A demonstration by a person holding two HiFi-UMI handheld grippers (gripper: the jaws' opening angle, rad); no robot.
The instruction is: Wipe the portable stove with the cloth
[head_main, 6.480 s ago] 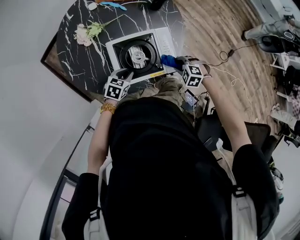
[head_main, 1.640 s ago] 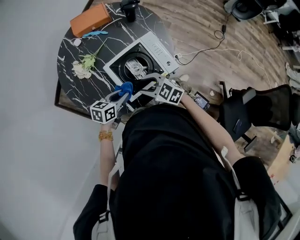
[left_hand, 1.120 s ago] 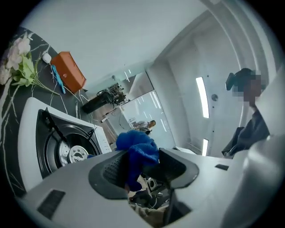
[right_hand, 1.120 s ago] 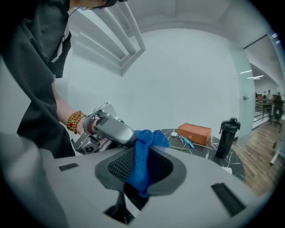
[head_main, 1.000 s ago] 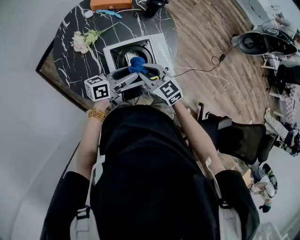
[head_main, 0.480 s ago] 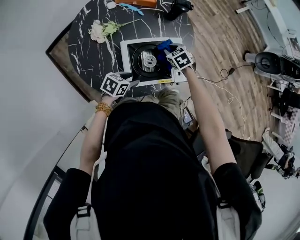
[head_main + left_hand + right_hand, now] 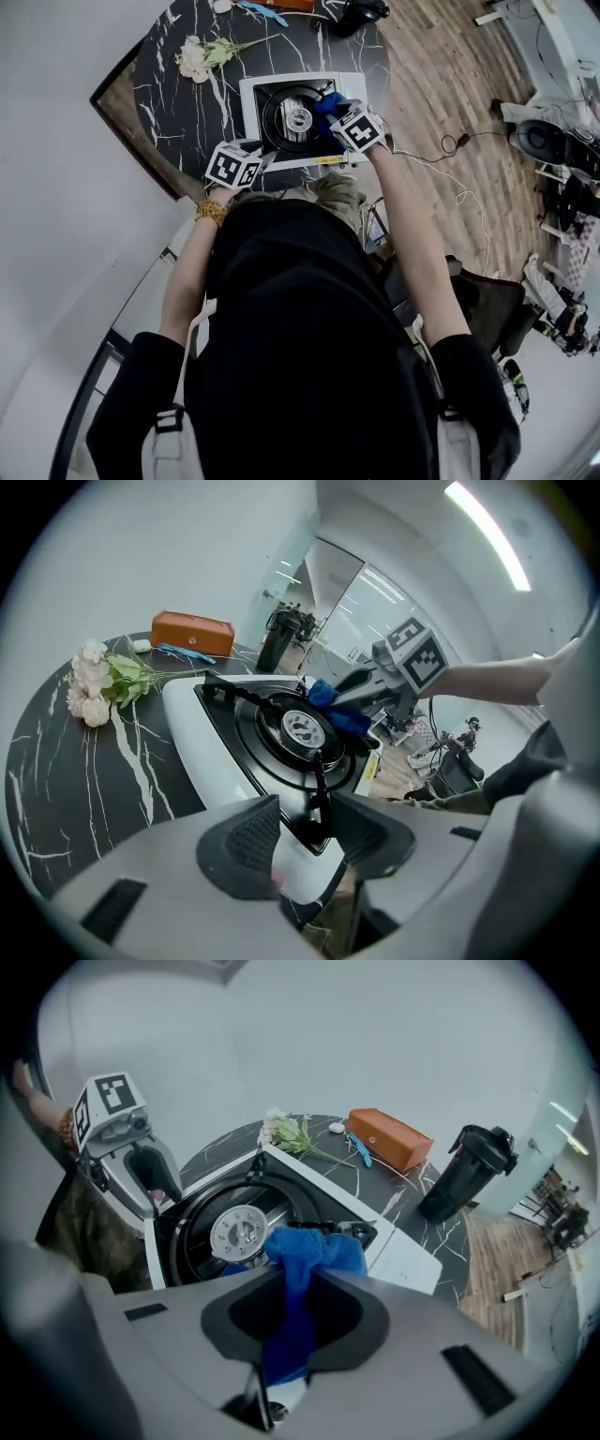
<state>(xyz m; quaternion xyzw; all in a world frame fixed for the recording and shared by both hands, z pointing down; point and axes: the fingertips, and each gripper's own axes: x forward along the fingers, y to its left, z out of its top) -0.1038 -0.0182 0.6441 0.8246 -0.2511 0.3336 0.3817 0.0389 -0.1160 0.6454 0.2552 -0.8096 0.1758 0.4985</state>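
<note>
Beyond the stove [image 7: 248, 105], flowers [image 7: 197, 58], box [image 7: 192, 633], jug [image 7: 467, 1183] apparently block passage.

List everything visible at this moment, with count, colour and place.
table: one, black marble with white veins, under everything
portable stove: one, white with black middle, table's near edge
cloth: one, blue, over stove's middle
flowers: one bunch, pale, green stems, table's far left
case: one, orange, table's far side
jug: one, black, beside case
floor: wooden, brown
chair: one, black, on floor
left gripper: grey, fingers just closing onto stove's near corner
right gripper: grey, fingers shut on cloth
</note>
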